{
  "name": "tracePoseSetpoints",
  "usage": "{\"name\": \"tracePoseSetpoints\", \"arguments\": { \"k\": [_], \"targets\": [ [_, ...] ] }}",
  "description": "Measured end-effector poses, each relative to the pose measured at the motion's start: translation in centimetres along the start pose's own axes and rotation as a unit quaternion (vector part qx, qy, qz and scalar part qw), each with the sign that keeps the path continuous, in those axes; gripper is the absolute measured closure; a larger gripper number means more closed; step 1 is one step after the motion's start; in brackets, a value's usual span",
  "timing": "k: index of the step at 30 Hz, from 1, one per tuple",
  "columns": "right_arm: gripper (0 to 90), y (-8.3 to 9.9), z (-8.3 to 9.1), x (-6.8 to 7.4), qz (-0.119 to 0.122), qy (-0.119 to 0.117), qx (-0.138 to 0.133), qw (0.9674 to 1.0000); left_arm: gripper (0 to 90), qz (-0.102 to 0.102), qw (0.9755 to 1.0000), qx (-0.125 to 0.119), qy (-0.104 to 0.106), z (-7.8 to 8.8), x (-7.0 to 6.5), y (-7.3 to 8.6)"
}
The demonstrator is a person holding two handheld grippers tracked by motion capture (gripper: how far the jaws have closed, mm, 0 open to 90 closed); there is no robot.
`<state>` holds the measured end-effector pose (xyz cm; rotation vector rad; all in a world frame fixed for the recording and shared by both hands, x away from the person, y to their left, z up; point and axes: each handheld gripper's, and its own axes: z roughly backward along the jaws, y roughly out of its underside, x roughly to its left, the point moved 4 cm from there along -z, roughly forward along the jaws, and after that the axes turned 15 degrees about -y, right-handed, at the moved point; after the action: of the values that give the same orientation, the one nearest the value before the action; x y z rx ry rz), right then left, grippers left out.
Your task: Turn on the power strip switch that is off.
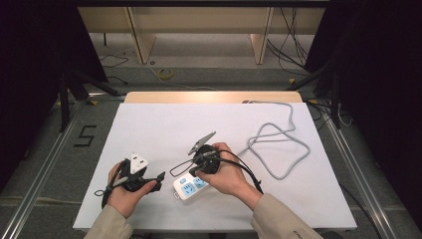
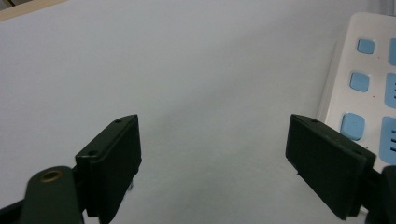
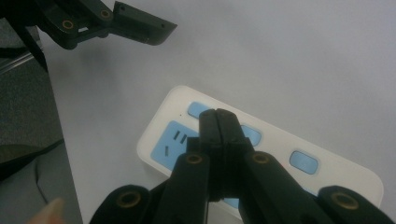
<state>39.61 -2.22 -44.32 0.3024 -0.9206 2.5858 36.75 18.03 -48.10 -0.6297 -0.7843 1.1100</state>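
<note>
**A:** Where is the strip sitting for you?

**B:** I see the white plastic power strip with pale blue sockets and switches (image 1: 190, 187) lying flat on the white tabletop (image 1: 149, 129), near the front edge, between my two hands. Its light grey cable (image 1: 278, 144) runs off to the far right of the table in loose loops.

**A:** And your right tongs?

**B:** My right black two-jaw gripper (image 3: 217, 122) has its jaws pressed fully together with nothing between them. In the right gripper view the closed tips stand over the top face of the strip, at the row of blue switches beside a blue socket panel. I cannot tell whether the tips touch the plastic or hang just above it. From the high view my right hand (image 1: 226, 174) covers the right end of the strip.

**A:** The left one?

**B:** My left black two-jaw gripper (image 2: 212, 158) is spread wide and empty, with only bare tabletop between the jaws. The strip's near end lies just beside its right-hand jaw in the left gripper view, apart from it as far as I can make out. In the high view that gripper (image 1: 160, 177) sits just left of the strip, held low by my left hand (image 1: 127, 191).
</note>
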Motion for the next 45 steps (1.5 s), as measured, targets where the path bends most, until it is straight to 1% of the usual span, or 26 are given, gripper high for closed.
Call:
{"name": "tracePoseSetpoints", "arguments": {
  "k": [10,19,21,28,40,45],
  "targets": [
    [90.0,-0.2,-0.8,-0.2,-0.007,-0.006,0.008,0.9999,18.0,-0.002,1.0000,0.000,-0.002,0.0,-0.1,0.0],
    [90.0,-0.6,-1.4,-0.3,-0.005,-0.008,0.013,0.9999,18.0,-0.006,1.0000,0.004,0.000,-0.1,-0.1,0.1],
    [90.0,-0.8,-1.5,-0.3,-0.008,-0.010,0.014,0.9998,18.0,-0.006,1.0000,0.004,0.000,-0.1,-0.1,0.1],
    [90.0,-1.4,-2.0,-0.1,-0.006,-0.011,0.021,0.9997,18.0,-0.006,1.0000,0.004,0.000,-0.1,-0.1,0.1],
    [90.0,-2.0,-3.1,0.1,-0.015,-0.014,0.037,0.9991,18.0,-0.005,1.0000,0.004,-0.001,-0.1,-0.1,0.1],
    [90.0,-2.2,-3.4,0.1,-0.018,-0.014,0.042,0.9988,18.0,-0.007,1.0000,0.006,-0.001,-0.1,-0.1,0.1]
  ]
}}
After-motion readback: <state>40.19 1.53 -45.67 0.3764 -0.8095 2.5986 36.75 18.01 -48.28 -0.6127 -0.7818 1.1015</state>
